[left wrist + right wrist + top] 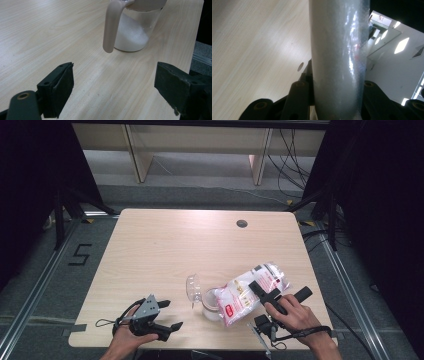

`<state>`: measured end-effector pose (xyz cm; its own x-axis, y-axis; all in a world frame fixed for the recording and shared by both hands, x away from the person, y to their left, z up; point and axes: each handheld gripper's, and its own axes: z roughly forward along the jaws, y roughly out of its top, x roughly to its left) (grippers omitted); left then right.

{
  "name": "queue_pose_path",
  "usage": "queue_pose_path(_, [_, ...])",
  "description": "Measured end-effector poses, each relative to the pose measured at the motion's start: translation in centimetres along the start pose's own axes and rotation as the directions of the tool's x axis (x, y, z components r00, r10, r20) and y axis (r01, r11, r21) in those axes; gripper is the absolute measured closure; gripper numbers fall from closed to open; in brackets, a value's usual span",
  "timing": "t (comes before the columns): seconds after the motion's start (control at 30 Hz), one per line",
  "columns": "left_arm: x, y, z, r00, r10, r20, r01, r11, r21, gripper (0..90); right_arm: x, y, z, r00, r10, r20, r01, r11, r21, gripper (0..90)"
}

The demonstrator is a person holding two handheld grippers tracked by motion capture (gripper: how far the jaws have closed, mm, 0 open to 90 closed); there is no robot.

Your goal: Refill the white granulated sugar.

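Pour's about halfway: right gripper is clamped on the tilted bag over the jar near the desk's front edge, jar part-filled. Left gripper sits wide apart, idle.

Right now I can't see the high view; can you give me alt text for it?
The right gripper clamps a white bag, tipped over a clear jar with a flipped-open lid, near the front of a wooden table. The left gripper rests open at the front left corner.
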<state>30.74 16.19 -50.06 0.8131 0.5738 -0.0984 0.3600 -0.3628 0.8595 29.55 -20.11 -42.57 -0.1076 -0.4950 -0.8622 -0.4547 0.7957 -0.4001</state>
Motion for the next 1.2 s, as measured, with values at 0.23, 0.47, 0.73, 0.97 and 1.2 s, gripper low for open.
queue_pose_path(0.23, [0.00, -0.03, 0.04, 1.0000, 0.003, -0.006, -0.003, 1.0000, -0.009, 15.5, 0.05, 0.05, -0.02, 1.0000, 0.000, 0.003, 0.000, 1.0000, -0.002, 72.8])
queue_pose_path(0.47, [0.03, 0.00, 0.01, 1.0000, 0.000, 0.007, 0.000, 0.9999, -0.010, 15.6, 0.00, -0.09, 0.09, 0.9999, -0.013, 0.008, 0.013, 0.9997, -0.018, 73.2])
queue_pose_path(0.73, [0.03, 0.03, -0.06, 1.0000, 0.003, 0.005, -0.003, 1.0000, -0.004, 15.5, -0.17, -0.09, -0.18, 0.9998, -0.018, 0.005, 0.018, 0.9998, -0.012, 73.5])
queue_pose_path(0.97, [0.02, 0.00, 0.00, 1.0000, 0.002, 0.007, -0.002, 1.0000, -0.010, 15.5, -0.34, -0.02, -0.42, 0.9999, -0.013, 0.010, 0.013, 0.9999, -0.009, 73.7])
queue_pose_path(1.2, [0.03, 0.00, 0.01, 1.0000, 0.000, 0.006, 0.000, 0.9999, -0.010, 15.5, -0.33, -0.17, -0.42, 1.0000, -0.005, 0.009, 0.005, 0.9999, -0.014, 73.8])
